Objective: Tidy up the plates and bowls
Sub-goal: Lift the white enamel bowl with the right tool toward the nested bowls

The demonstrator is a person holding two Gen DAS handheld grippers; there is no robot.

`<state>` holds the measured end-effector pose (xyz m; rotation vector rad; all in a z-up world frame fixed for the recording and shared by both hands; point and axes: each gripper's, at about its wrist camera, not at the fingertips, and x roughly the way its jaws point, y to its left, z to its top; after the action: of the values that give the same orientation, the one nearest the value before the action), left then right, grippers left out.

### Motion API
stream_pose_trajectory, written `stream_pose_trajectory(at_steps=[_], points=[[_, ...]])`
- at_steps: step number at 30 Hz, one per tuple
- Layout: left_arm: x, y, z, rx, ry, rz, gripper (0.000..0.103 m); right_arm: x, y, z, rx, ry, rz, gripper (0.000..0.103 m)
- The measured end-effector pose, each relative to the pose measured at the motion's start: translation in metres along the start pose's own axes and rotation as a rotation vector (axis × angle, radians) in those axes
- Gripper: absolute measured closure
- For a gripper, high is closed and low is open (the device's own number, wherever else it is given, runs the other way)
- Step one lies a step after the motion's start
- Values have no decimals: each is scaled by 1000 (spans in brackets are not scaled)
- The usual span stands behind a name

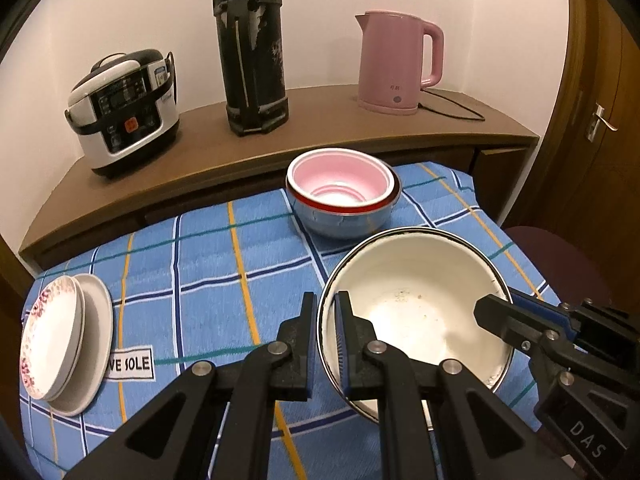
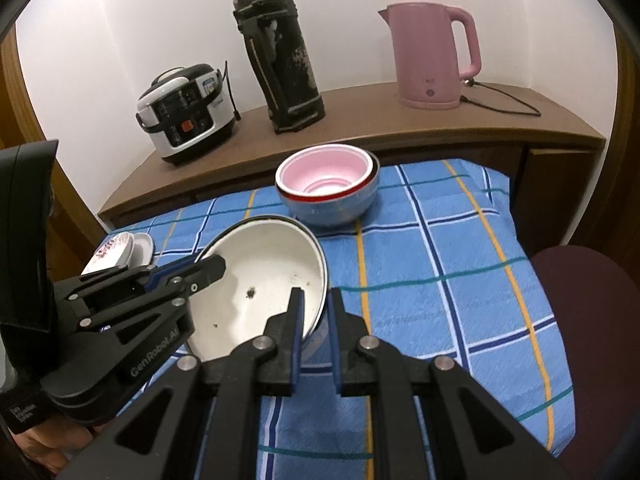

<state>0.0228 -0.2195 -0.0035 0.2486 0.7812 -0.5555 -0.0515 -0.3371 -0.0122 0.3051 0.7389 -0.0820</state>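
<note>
Spread over the table, a blue checked cloth (image 1: 208, 264) lies under the left gripper (image 1: 326, 312), which is clamped on the near rim of a white enamel bowl (image 1: 416, 304), while the right gripper (image 2: 316, 308) is clamped on the opposite rim, so that the bowl is held tilted between the two. Beyond it a pink bowl (image 1: 340, 180) is nested in a blue bowl (image 1: 344, 220), and stacked plates (image 1: 64, 336) are seen at the cloth's left edge. Further back, a rice cooker (image 1: 124, 112), a dark thermos (image 1: 250, 48) and a pink kettle (image 1: 396, 64) are lined along a wooden counter (image 1: 320, 120).
</note>
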Motion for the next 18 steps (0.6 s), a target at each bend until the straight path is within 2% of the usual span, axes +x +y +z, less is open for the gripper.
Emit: stream_pose_trajectory(at_steps=[18], points=[[5, -5, 40, -9, -57, 13, 93, 1, -7, 40, -28, -56, -28, 92]])
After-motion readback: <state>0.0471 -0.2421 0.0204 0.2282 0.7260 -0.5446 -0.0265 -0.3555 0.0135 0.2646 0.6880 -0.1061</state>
